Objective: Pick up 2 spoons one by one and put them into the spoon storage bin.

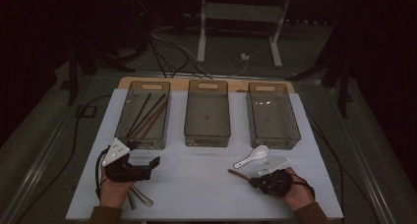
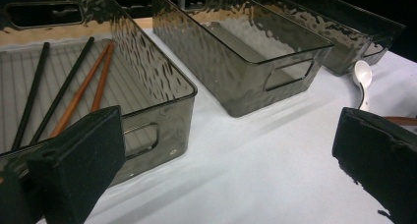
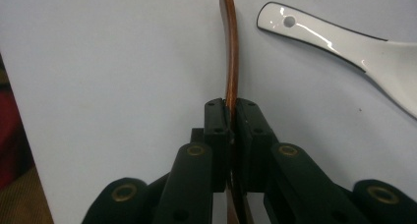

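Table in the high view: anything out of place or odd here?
Nothing damaged or spilled. Some cutlery is unsorted: a white spoon lies loose in front of the right bin, and the right gripper is shut on a brown utensil. The middle bin looks empty.

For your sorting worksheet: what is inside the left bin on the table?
The left bin holds four chopsticks, two black and two reddish-brown, lying lengthwise. Their near ends are hidden behind a left gripper finger in the left gripper view.

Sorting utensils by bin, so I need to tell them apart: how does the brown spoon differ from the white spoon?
The brown spoon is dark and slim, clamped by the right gripper; the white spoon is glossy, broader, and lies free on the table. Both sit in front of the right bin.
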`<act>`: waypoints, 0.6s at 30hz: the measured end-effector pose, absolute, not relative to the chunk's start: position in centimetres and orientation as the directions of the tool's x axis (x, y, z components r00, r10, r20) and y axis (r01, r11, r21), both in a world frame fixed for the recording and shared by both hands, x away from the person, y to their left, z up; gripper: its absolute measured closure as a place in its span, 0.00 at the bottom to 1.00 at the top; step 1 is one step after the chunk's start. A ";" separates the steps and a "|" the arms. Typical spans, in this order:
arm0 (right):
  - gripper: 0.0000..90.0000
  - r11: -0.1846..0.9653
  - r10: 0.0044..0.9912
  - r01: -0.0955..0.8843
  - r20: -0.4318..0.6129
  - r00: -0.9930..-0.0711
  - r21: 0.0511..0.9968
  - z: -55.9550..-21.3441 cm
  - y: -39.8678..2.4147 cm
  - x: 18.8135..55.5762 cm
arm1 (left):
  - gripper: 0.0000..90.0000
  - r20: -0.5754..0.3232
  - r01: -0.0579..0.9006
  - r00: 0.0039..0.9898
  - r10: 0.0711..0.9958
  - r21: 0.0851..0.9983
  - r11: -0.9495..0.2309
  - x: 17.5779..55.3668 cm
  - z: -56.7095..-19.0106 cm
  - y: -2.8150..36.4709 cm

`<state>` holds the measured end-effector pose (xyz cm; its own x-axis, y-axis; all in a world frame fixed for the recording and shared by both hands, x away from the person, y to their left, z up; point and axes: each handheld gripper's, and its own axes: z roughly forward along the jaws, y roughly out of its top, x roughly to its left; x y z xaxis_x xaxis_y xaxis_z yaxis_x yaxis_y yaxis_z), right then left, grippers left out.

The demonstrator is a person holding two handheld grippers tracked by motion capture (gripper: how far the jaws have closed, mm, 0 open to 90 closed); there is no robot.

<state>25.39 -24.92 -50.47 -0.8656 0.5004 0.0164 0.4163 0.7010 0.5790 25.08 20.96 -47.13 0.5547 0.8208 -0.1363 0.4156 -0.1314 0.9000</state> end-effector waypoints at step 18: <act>0.95 0.618 0.547 0.417 0.016 -0.837 0.667 -48.4 -25.2 26.0 | 0.01 -0.118 0.415 0.551 0.826 0.897 -0.149 24.9 -47.4 21.2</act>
